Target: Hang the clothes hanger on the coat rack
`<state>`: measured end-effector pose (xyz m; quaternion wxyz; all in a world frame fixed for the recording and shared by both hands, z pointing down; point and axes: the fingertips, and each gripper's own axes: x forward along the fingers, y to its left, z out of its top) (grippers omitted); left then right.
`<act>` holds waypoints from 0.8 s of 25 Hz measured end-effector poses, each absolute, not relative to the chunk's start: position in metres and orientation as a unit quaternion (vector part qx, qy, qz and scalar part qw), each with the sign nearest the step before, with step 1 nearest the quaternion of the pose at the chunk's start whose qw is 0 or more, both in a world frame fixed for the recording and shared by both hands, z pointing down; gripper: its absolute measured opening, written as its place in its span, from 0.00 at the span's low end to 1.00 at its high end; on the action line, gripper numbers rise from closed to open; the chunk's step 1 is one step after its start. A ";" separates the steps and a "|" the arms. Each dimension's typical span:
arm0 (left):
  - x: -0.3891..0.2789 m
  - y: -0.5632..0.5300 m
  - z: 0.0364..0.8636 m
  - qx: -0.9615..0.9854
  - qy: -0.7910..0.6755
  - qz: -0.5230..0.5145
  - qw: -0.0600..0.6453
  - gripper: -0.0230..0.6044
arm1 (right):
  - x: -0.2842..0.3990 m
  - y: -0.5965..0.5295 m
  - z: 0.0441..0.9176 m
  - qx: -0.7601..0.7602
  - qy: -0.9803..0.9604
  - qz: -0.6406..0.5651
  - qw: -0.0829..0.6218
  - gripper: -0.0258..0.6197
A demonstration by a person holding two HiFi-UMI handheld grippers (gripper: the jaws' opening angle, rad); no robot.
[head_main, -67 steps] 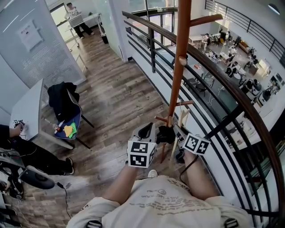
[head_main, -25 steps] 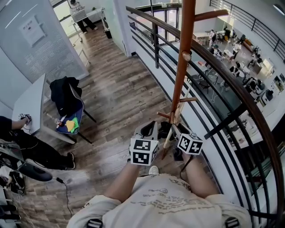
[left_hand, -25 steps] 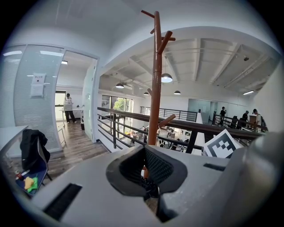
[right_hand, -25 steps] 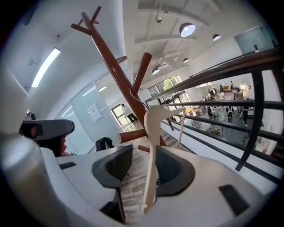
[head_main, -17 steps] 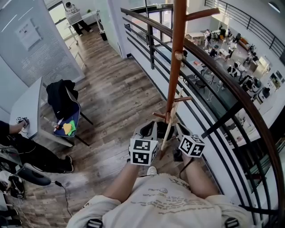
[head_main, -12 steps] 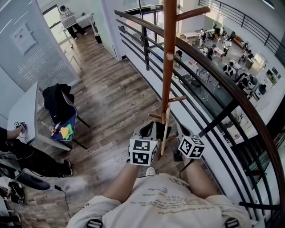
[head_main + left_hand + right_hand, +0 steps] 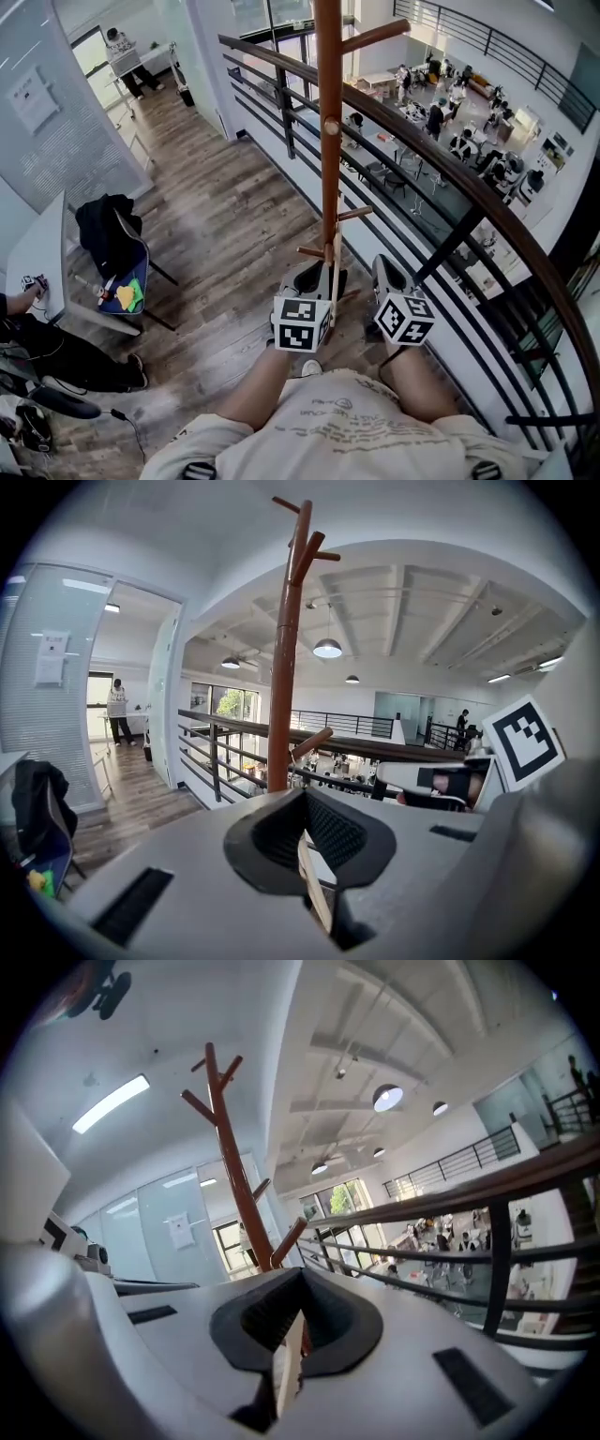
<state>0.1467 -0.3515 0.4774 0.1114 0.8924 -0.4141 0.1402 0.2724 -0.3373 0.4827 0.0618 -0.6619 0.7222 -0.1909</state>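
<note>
Now hanger (image 7: 333, 267) sits pinched — in left tongs (image 7: 309, 841), right tongs (image 7: 291, 1326).

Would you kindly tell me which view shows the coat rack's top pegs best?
The left gripper view: the coat rack stands upright, top pegs clear against the ceiling. The right gripper view shows it leaning and thinner; the head view looks down its pole, top cut off.

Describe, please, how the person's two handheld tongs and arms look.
The light grey plastic left tongs and the matching right tongs have broad, rounded shells with black ribbed pads inside. The left white cube and the right white cube bear black square markers. The person wears a cream short-sleeved T-shirt with faint print; the forearms are bare.
</note>
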 end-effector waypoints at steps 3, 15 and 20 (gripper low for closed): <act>0.150 -0.351 0.478 0.896 -0.407 0.138 0.111 0.04 | 0.277 -0.331 0.464 -0.691 0.710 -0.130 0.040 0.04; 0.162 -0.356 0.470 0.905 -0.393 0.121 0.106 0.04 | 0.277 -0.324 0.444 -0.704 0.708 -0.059 -0.005 0.04; 0.158 -0.360 0.465 0.906 -0.393 0.112 0.107 0.04 | 0.273 -0.328 0.446 -0.701 0.710 -0.065 -0.007 0.04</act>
